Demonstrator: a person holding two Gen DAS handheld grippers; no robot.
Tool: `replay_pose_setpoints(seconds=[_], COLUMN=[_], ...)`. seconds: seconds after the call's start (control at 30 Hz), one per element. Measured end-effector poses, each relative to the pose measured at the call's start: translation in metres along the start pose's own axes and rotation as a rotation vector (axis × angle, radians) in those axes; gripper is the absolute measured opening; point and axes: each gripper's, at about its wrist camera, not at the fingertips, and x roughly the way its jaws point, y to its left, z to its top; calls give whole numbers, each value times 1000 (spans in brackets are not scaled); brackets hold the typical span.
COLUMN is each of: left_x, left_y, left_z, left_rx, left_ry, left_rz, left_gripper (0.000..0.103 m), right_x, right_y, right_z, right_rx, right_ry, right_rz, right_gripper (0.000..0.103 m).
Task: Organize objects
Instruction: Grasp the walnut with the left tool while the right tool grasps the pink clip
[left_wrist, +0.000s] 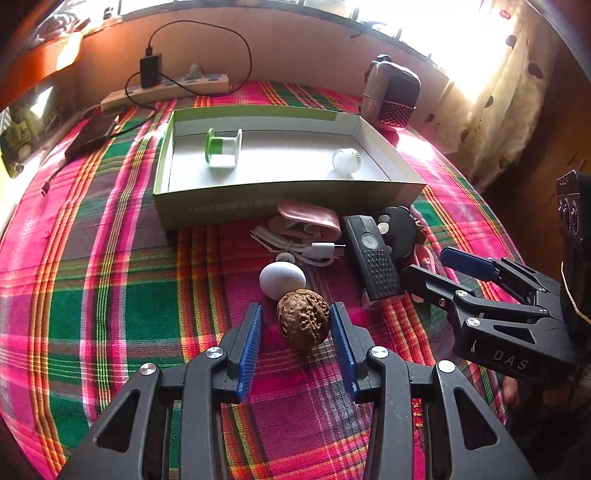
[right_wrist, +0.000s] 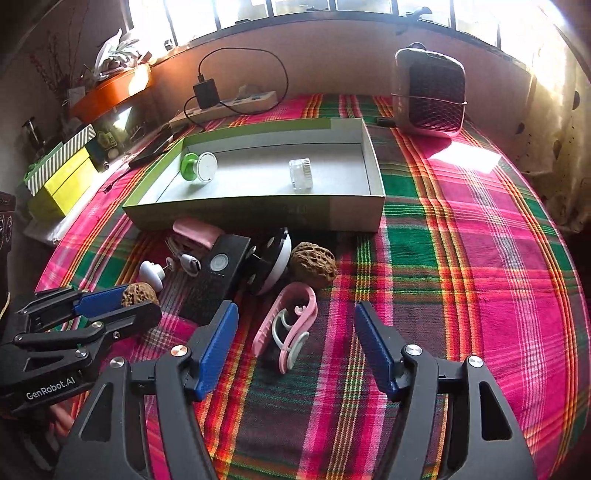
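Observation:
A brown walnut (left_wrist: 303, 319) lies on the plaid cloth between the fingers of my left gripper (left_wrist: 296, 325); the jaws are open around it, the right pad close to it. It also shows in the right wrist view (right_wrist: 137, 293). A white egg-shaped object (left_wrist: 282, 278) sits just beyond it. My right gripper (right_wrist: 295, 325) is open and empty above a pink clip (right_wrist: 286, 325). A second walnut (right_wrist: 313, 268), a black remote (right_wrist: 218, 275), a black-and-white round object (right_wrist: 273, 264) and a pink pouch (right_wrist: 197, 232) lie before the open box (right_wrist: 258, 212).
The box holds a green-and-white spool (right_wrist: 197, 167) and a small clear jar (right_wrist: 301, 174). A white cable (left_wrist: 314, 251) lies by the pouch. A power strip (right_wrist: 225, 107) and a small heater (right_wrist: 428, 94) stand at the back. Yellow boxes (right_wrist: 61, 177) sit at left.

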Motion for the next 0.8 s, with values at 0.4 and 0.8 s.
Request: replay_pose_setpoints(seconds=[0.4, 0.8], left_x=[1, 1], left_y=[1, 0], left_z=[1, 1], left_rx=[-1, -9], left_ry=[-5, -11], left_rz=[5, 19], left_gripper=[36, 36], right_x=[7, 4], right_y=[-2, -4], right_z=[-3, -4], right_rx=[-33, -32], right_ry=[23, 9], right_rz=[-116, -124], right_gripper=[66, 51])
